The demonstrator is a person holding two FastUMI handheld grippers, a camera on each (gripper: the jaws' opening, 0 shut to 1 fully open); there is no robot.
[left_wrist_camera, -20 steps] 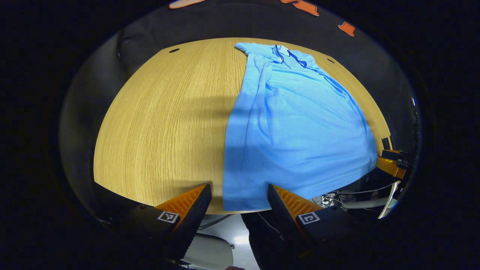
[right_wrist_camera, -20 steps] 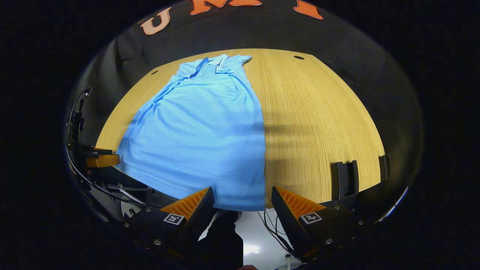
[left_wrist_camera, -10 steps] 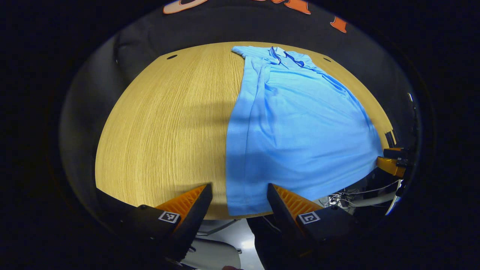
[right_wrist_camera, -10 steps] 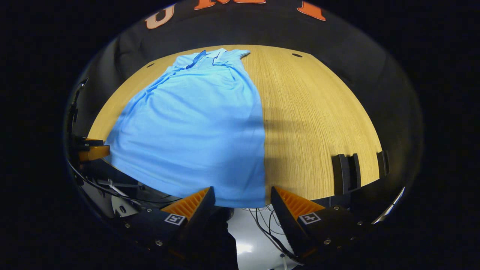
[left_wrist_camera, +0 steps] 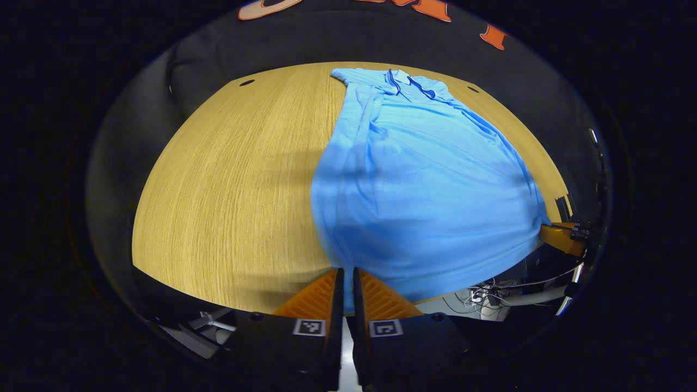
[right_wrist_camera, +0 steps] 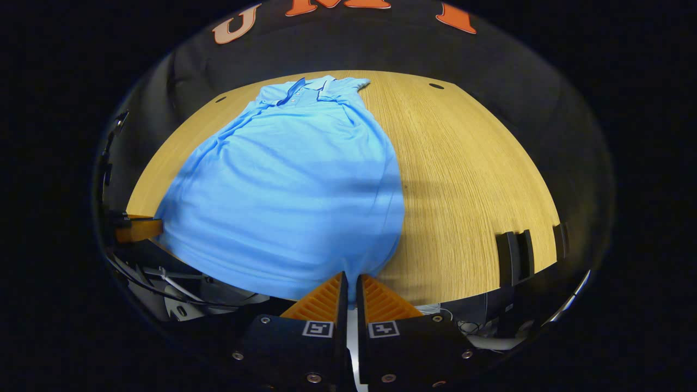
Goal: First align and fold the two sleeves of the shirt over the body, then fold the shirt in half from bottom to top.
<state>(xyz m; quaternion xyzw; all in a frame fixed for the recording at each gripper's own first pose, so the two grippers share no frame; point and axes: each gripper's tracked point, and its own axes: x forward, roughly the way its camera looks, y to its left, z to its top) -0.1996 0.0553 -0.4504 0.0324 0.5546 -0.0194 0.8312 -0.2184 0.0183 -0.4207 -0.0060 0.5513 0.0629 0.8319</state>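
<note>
My left claw [left_wrist_camera: 344, 283] and right claw [right_wrist_camera: 348, 287] each pinch a bottom hem corner of the one shirt [left_wrist_camera: 425, 179]. The shirt stretches ahead of both claws across the bench [left_wrist_camera: 234, 179], collar far.

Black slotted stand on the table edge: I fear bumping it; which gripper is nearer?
Right. The right gripper clamps the polo shirt at the hem corner on the side of the stand; the left gripper clamps the opposite corner, across the shirt's width.
</note>
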